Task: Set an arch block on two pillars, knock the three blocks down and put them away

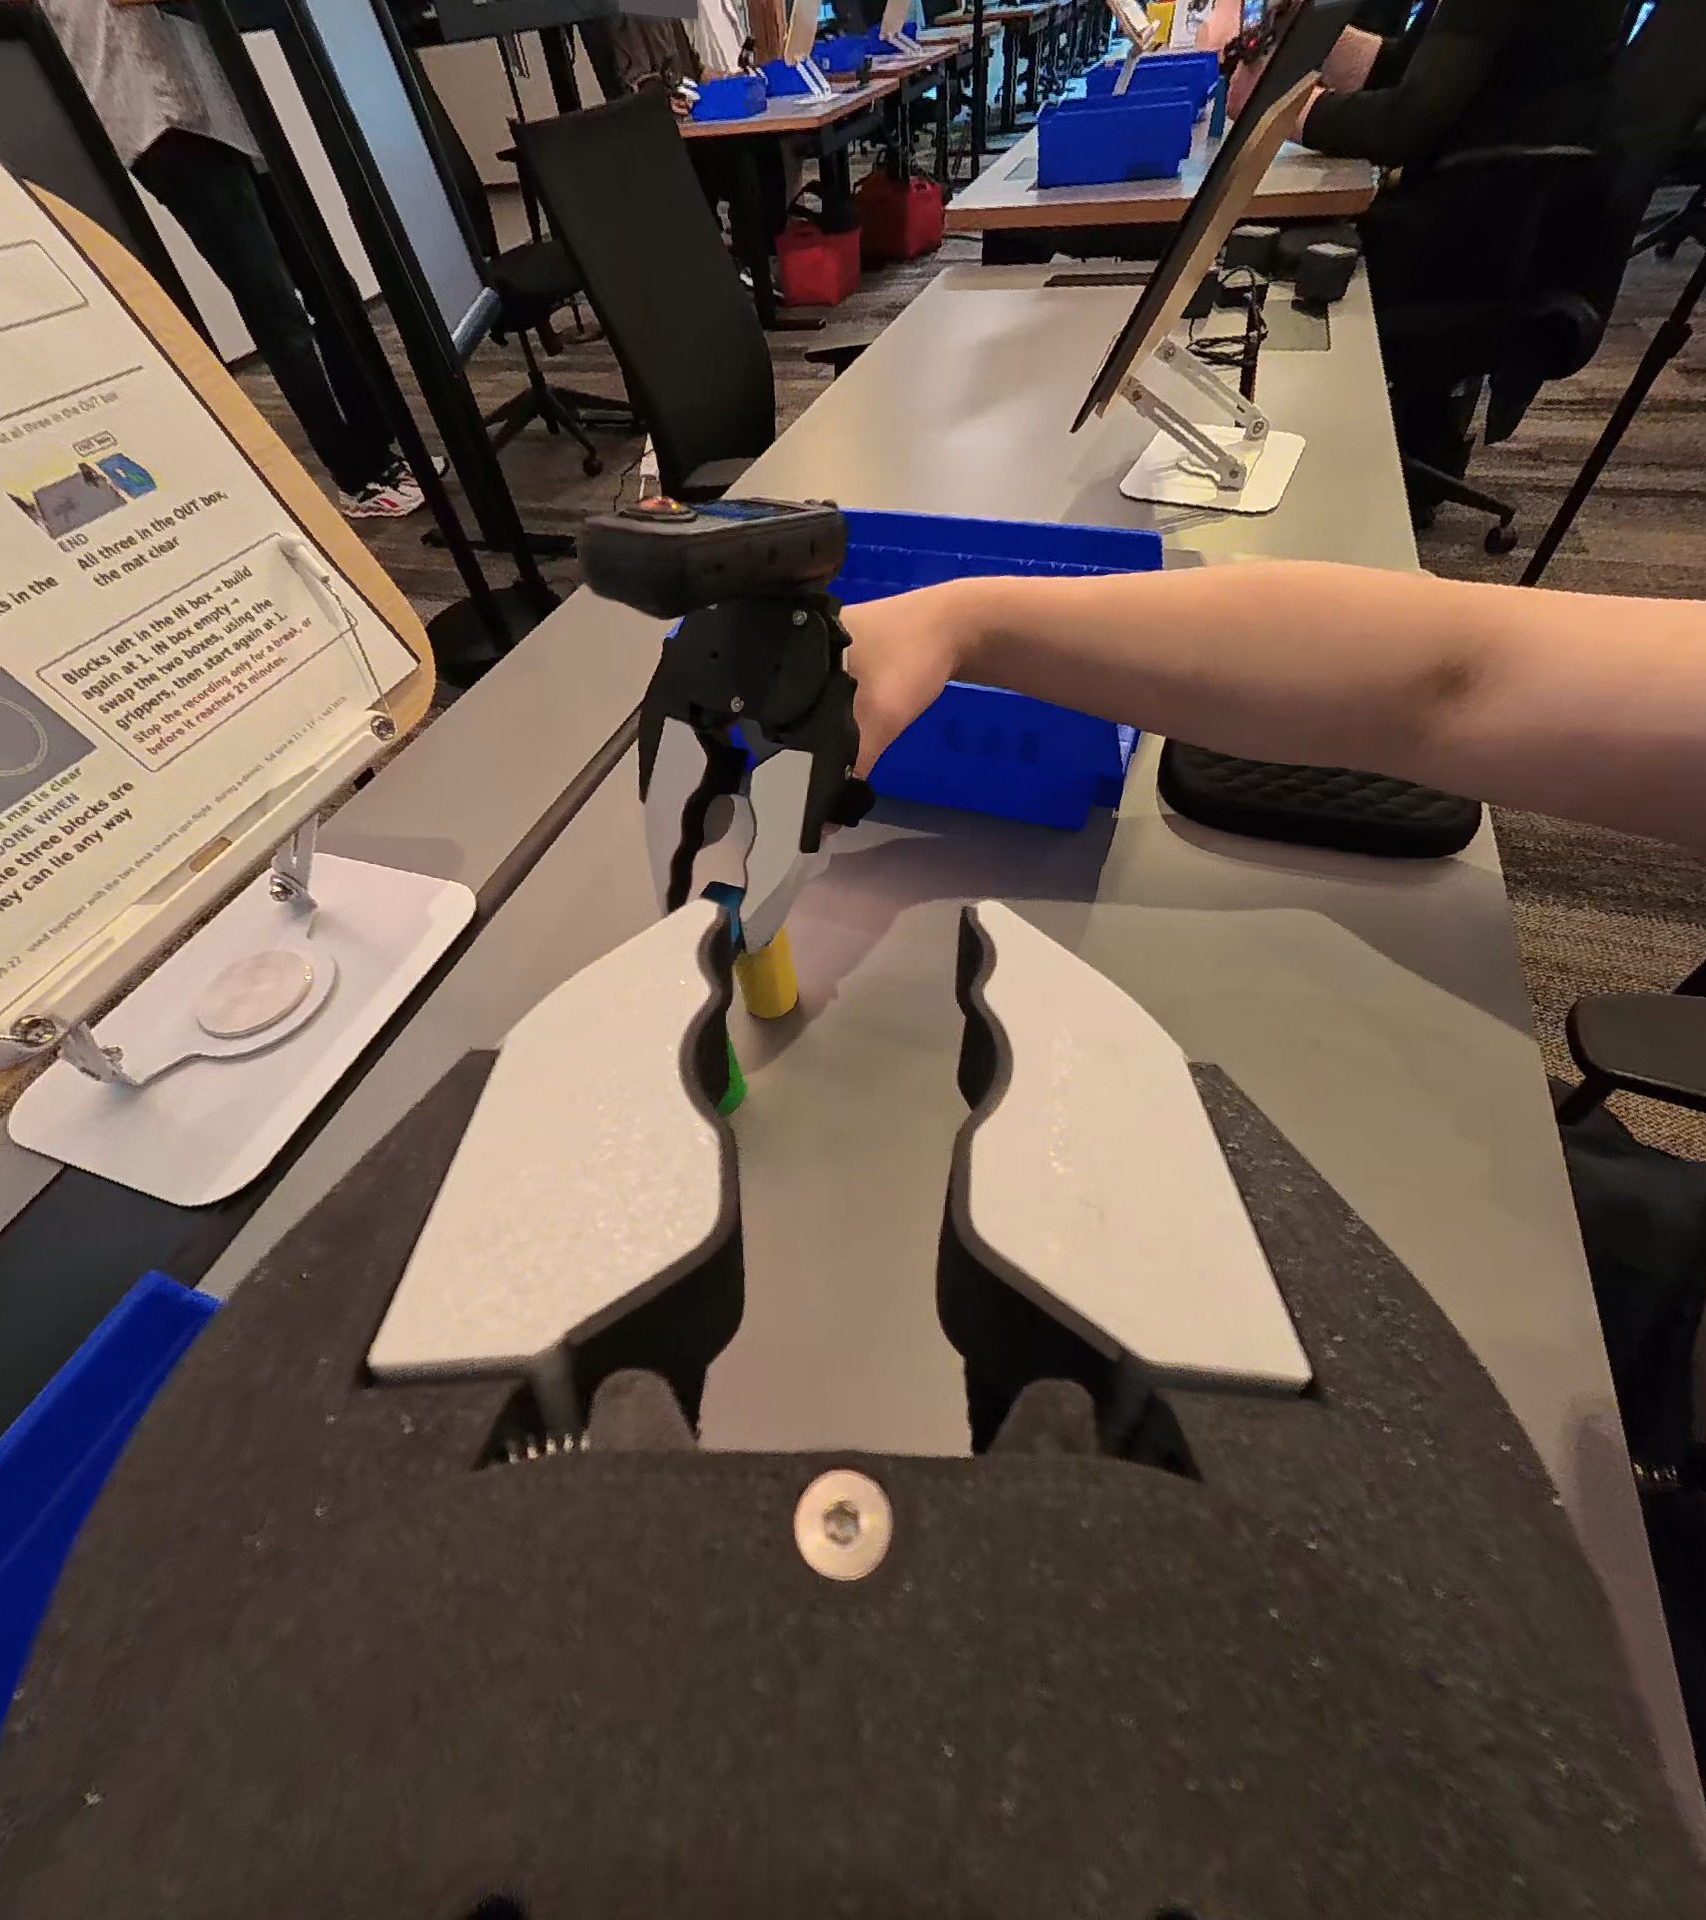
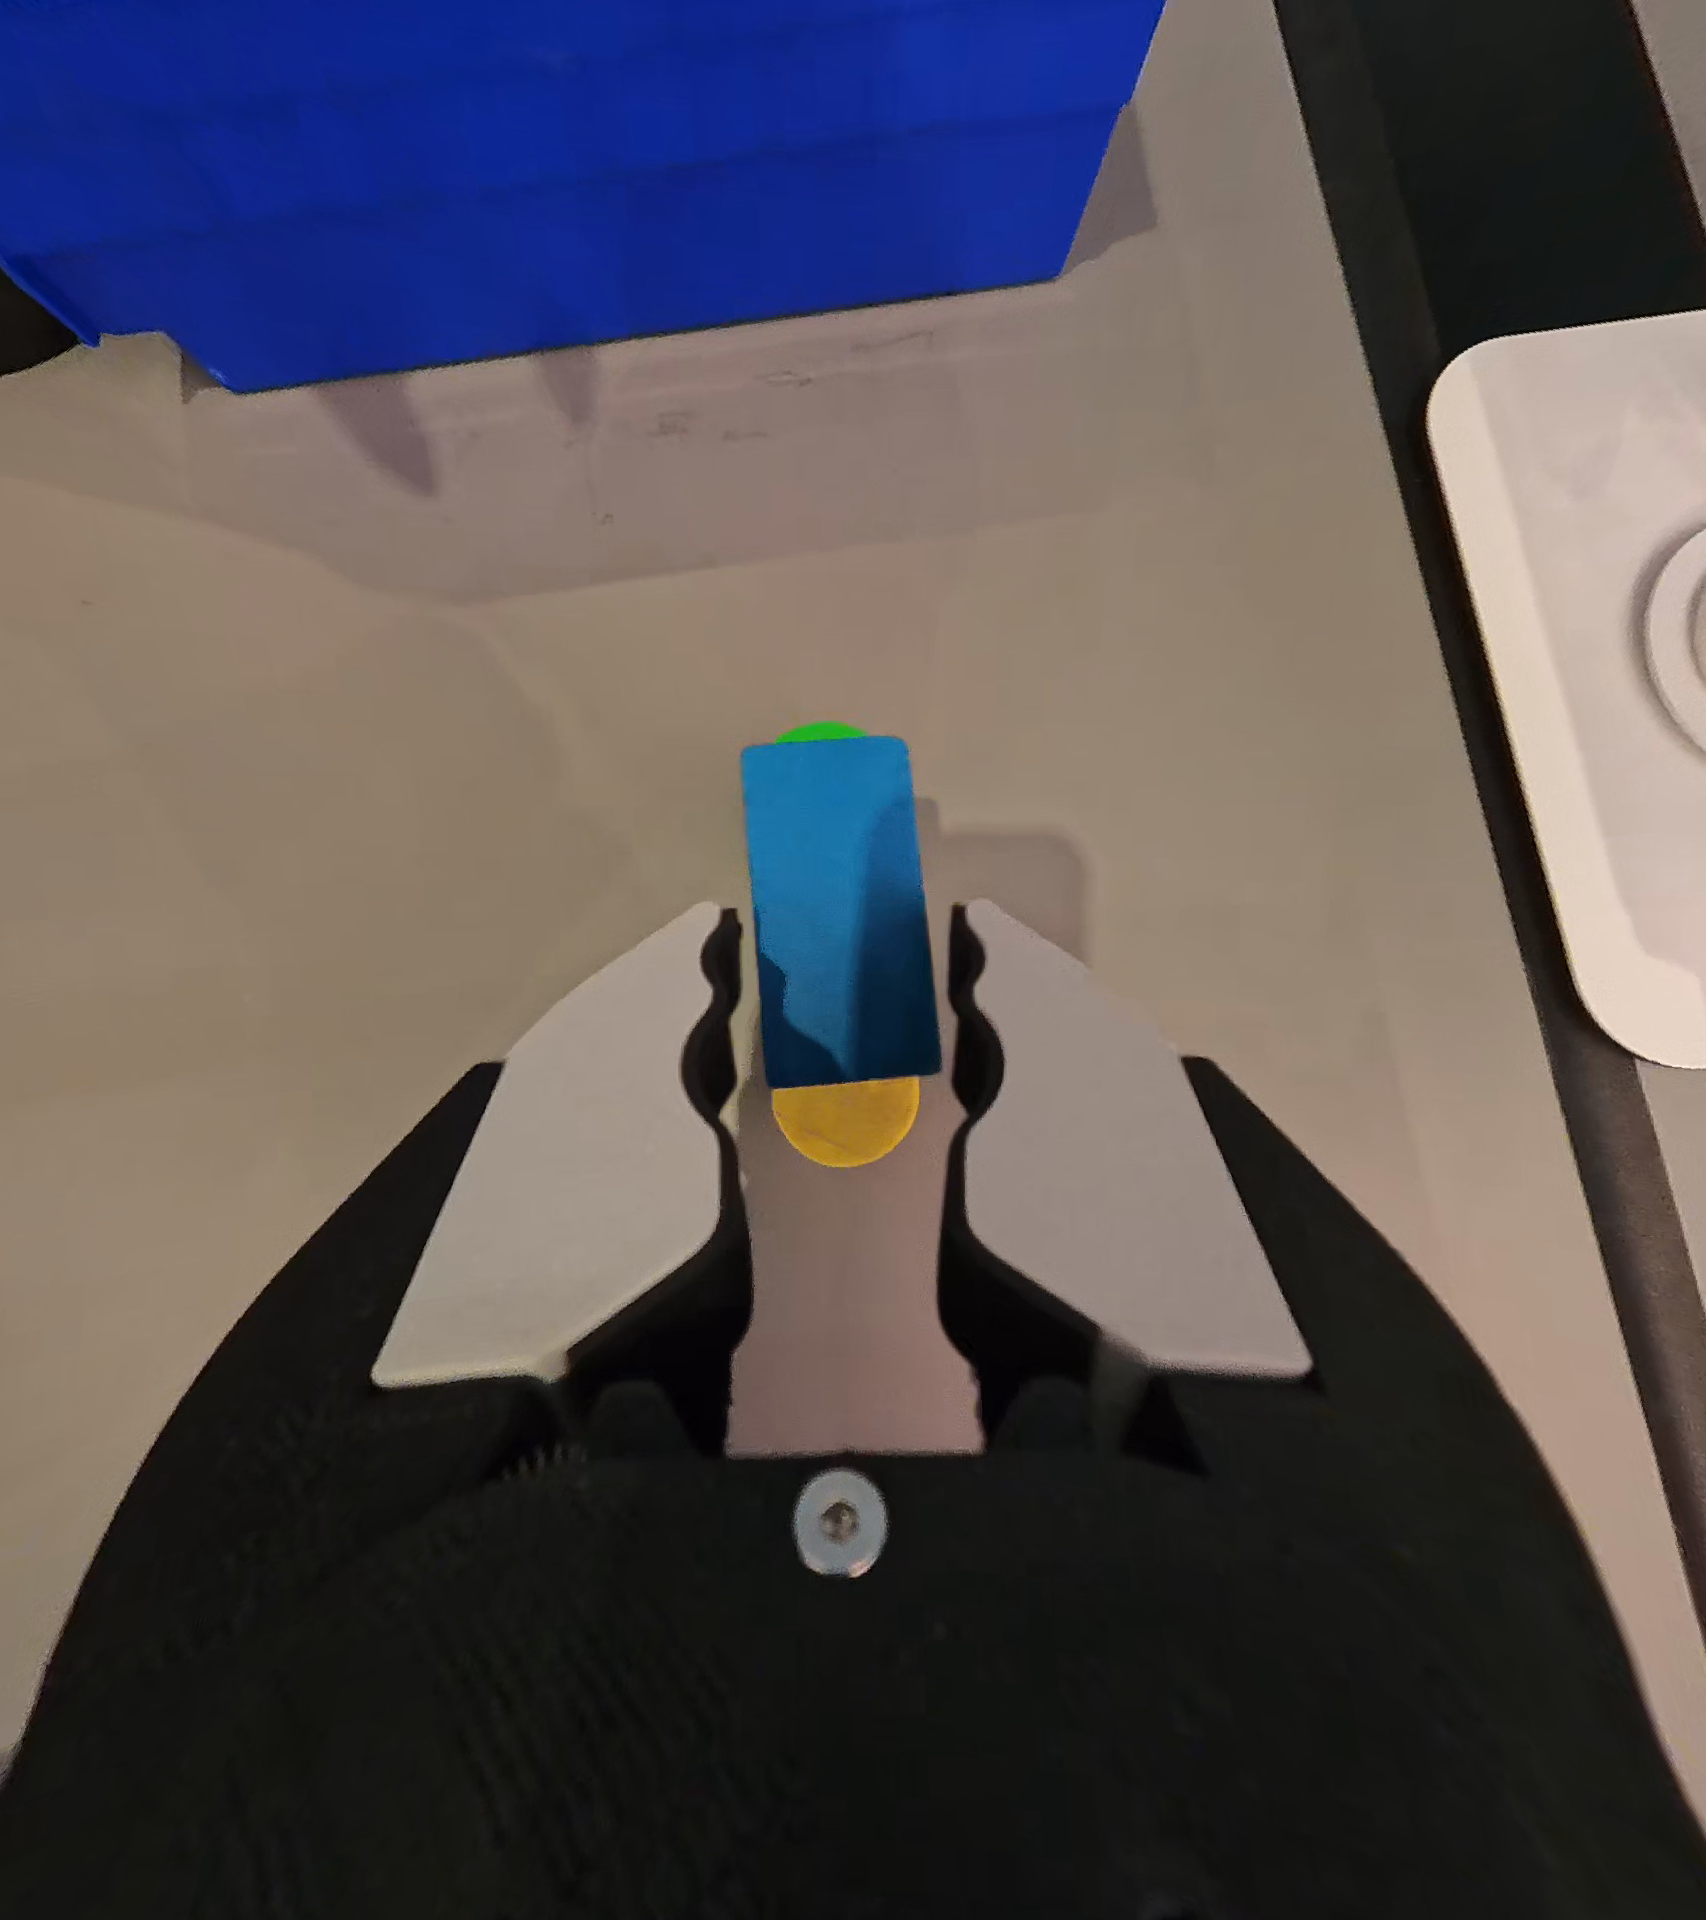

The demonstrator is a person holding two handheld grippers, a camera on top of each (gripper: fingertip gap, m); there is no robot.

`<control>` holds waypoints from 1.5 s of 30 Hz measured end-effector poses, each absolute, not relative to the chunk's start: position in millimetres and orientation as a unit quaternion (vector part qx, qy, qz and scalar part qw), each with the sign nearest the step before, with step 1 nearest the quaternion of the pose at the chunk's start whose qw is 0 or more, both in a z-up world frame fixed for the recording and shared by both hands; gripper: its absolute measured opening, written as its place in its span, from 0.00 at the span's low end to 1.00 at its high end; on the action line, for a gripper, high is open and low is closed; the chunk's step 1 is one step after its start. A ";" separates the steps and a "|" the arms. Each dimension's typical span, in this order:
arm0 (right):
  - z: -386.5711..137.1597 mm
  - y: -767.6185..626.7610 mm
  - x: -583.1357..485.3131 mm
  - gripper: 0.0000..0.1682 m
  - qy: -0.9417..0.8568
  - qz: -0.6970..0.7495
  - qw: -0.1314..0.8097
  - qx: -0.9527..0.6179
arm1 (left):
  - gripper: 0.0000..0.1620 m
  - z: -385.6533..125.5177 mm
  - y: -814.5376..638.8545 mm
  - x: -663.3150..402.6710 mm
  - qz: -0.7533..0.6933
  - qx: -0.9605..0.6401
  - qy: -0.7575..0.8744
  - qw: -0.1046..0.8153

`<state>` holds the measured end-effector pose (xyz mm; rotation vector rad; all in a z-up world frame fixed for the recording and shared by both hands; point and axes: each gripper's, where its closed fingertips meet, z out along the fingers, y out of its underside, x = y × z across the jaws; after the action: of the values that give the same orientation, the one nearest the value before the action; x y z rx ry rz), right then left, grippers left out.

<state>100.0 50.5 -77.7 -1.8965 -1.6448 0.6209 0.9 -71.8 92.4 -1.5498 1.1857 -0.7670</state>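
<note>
A blue arch block (image 2: 838,914) lies across a green pillar (image 2: 818,734) and a yellow pillar (image 2: 844,1127) on the grey table. My right gripper (image 2: 841,920) points straight down over it. Its jaws stand either side of the arch with a thin gap on each side, so it is open. In the left wrist view the right gripper (image 1: 724,904) hangs over the yellow pillar (image 1: 769,977) and the green pillar (image 1: 733,1081), and only a sliver of the arch (image 1: 721,902) shows. My left gripper (image 1: 844,935) is open and empty, low and just in front of the stack.
A blue bin (image 1: 994,665) stands just behind the stack and also shows in the right wrist view (image 2: 516,187). Another blue bin (image 1: 18,1507) is at my near left. An instruction board on a white stand (image 1: 236,997) is on the left, and a black wrist pad (image 1: 1316,800) on the right. The yellow pillar (image 2: 844,1127) lies some 4 cm from my right tips, 25 cm from my left tips.
</note>
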 end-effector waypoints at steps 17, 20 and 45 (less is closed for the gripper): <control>116.1 -7.6 186.7 0.36 -0.455 0.247 0.615 -0.595 | 0.28 142.6 -52.7 -122.4 -0.280 -0.679 0.321 0.598; 137.6 -6.7 228.5 0.36 -0.383 0.227 0.660 -0.605 | 0.28 145.9 -54.6 -124.8 -0.285 -0.679 0.310 0.601; -109.7 80.5 191.3 0.01 -0.290 0.084 0.203 -0.932 | 0.21 124.6 -48.7 -69.3 -0.263 -0.683 0.374 0.570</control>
<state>191.3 80.5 -109.7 -2.6004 -0.8084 0.2346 -69.3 -48.7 124.6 -1.6023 0.8783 -0.6161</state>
